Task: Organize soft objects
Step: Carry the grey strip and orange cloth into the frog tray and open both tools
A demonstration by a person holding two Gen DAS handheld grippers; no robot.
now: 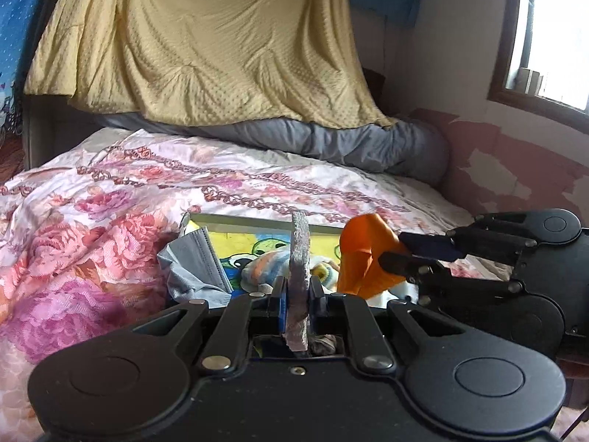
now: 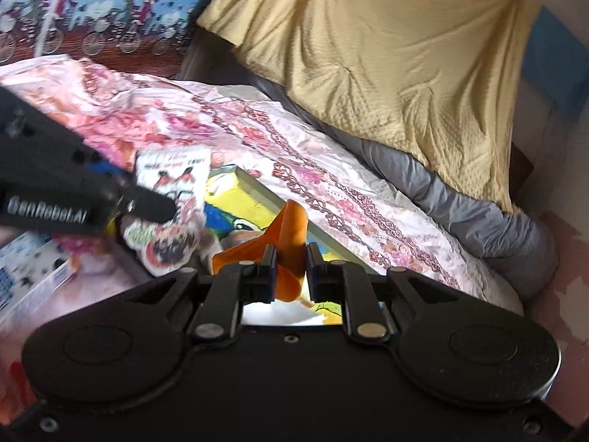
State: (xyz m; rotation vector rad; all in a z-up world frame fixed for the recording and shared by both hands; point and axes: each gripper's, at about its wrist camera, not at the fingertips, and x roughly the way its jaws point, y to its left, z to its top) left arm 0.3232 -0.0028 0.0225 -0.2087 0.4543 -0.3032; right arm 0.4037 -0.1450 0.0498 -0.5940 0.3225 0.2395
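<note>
Soft things are gathered in a shallow box (image 1: 257, 219) with a yellow cartoon print on its floor, which lies on the flowered bedspread (image 1: 92, 221). The left gripper (image 1: 297, 291) is pinching a flat printed cloth piece (image 1: 299, 258), pressed tight on its edge, so that in the left wrist view the piece stands upright as a thin grey strip between the blue pads. From the right wrist view the same piece (image 2: 173, 199) shows its broad face, white with red and black cartoon figures, held over the left end of the box (image 2: 254, 188).

The right gripper (image 2: 291, 269) is closed on an orange cloth (image 2: 291, 235), whose folds fan up and out to the left of the fingers. In the left wrist view that orange cloth (image 1: 362, 258) hangs over the right part of the box, with the right gripper (image 1: 401, 248) reaching in from the right side.

Inside the box, a grey mask (image 1: 195, 261) with pleats lies at the left end, and a small bundle of pale blue and peach fabric (image 1: 265, 265) sits beside it, just behind the left gripper's fingers.

At the head of the bed a grey quilt (image 1: 331, 140) is rolled along the wall, and a yellow blanket (image 1: 206, 44) hangs down over it.
</note>
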